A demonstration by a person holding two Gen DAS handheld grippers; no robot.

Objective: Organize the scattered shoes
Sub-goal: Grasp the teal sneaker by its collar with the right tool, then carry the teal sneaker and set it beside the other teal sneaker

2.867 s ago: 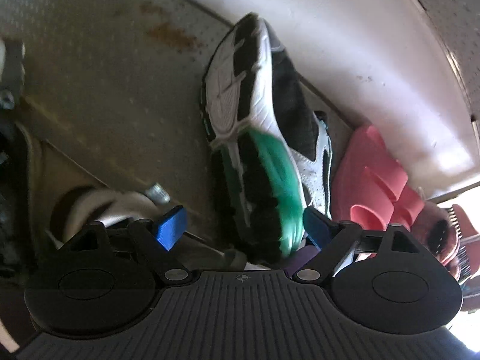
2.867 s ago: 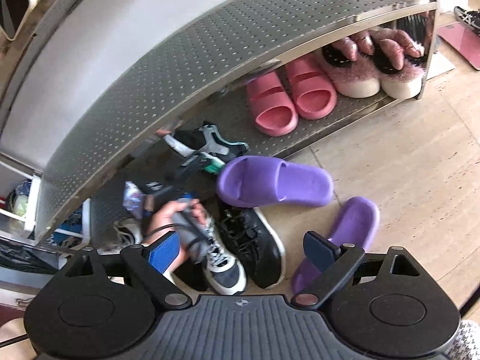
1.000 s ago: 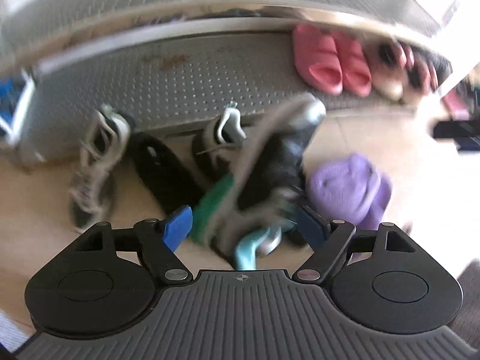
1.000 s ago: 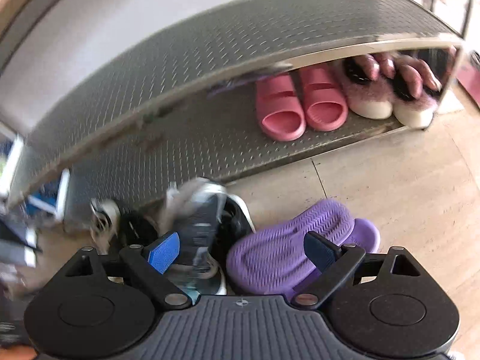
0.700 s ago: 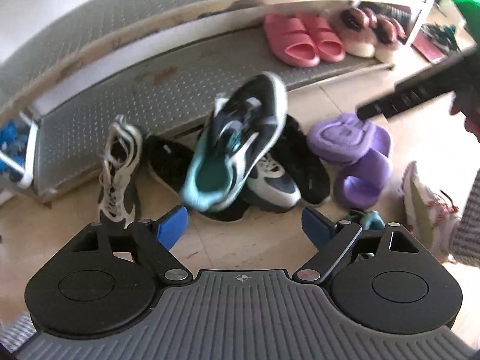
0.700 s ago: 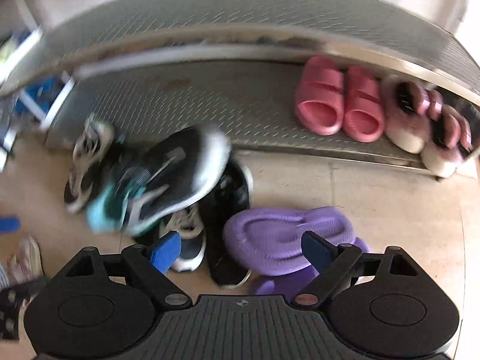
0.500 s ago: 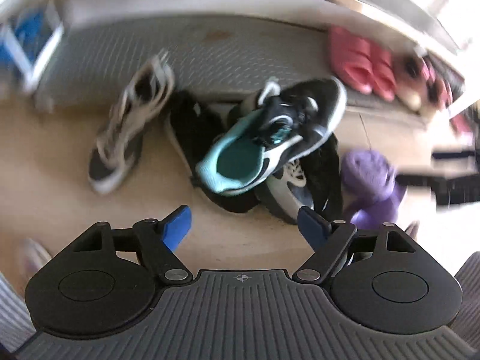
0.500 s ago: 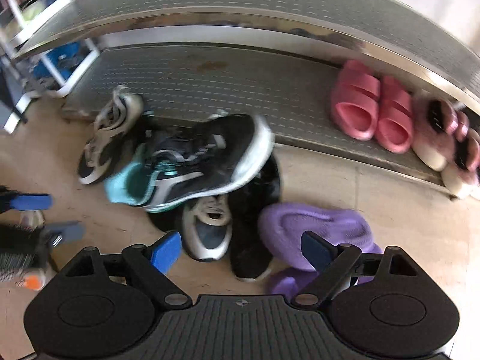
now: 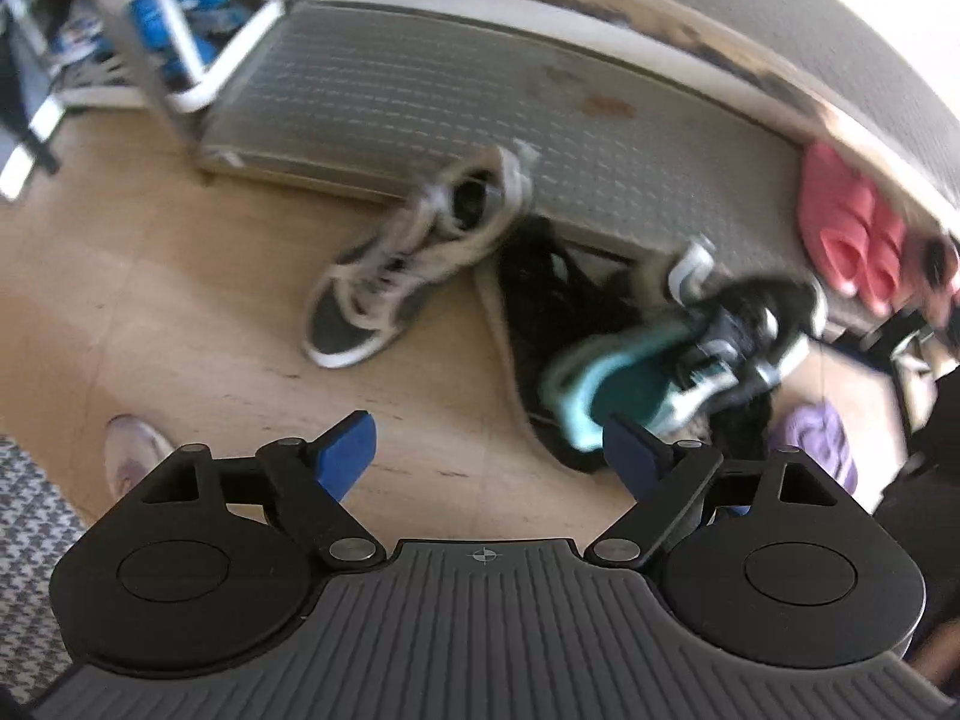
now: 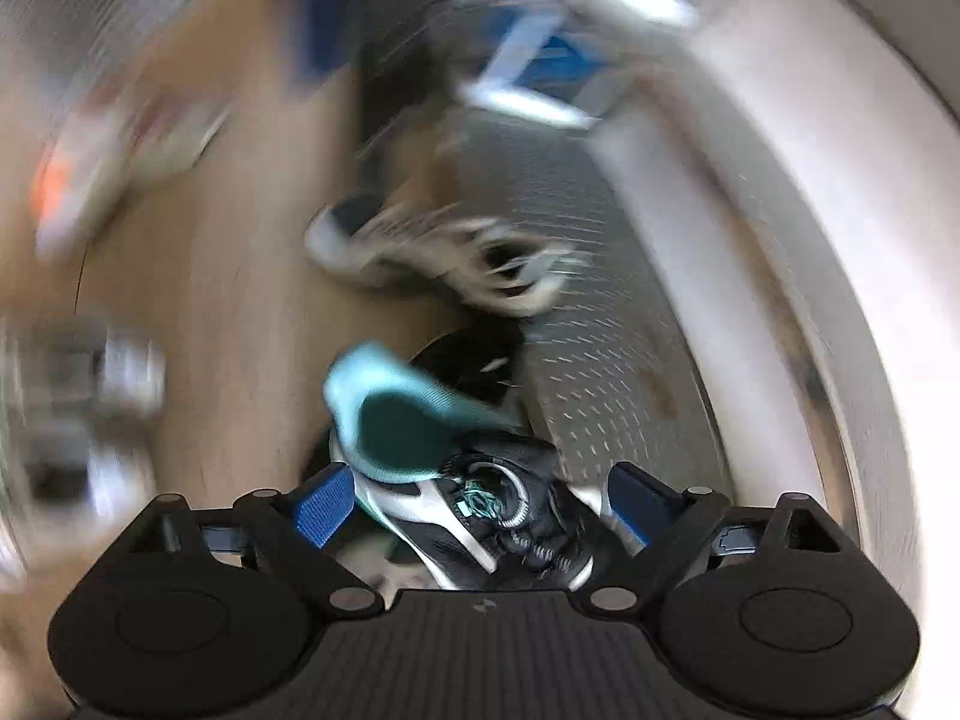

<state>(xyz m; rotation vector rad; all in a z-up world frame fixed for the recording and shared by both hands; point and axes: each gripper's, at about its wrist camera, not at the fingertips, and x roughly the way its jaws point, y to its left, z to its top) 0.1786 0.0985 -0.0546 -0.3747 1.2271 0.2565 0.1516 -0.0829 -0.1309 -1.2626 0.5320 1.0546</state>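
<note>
A black sneaker with a teal lining [image 9: 678, 360] lies tilted on top of a pile of shoes in front of the metal rack. My left gripper [image 9: 489, 456] is open over bare floor, left of that sneaker and apart from it. In the blurred right wrist view the same teal-lined sneaker [image 10: 444, 462] sits between the fingers of my right gripper [image 10: 477, 504], which are spread wide. A grey and white sneaker [image 9: 414, 258] leans its heel on the rack's lower shelf [image 9: 384, 90]. A black shoe [image 9: 540, 300] lies under the teal one.
Pink slippers [image 9: 846, 240] stand on the lower shelf at the right. A purple slipper [image 9: 810, 438] lies on the floor beyond the pile. A person's light shoe [image 9: 129, 456] and a checked cloth [image 9: 30, 516] are at the lower left. A white frame with blue items [image 9: 180, 18] stands left of the rack.
The teal-lined sneaker left my left gripper and dropped onto the shoe pile. My left gripper swung left. My right gripper dropped close until the sneaker lies between its fingers.
</note>
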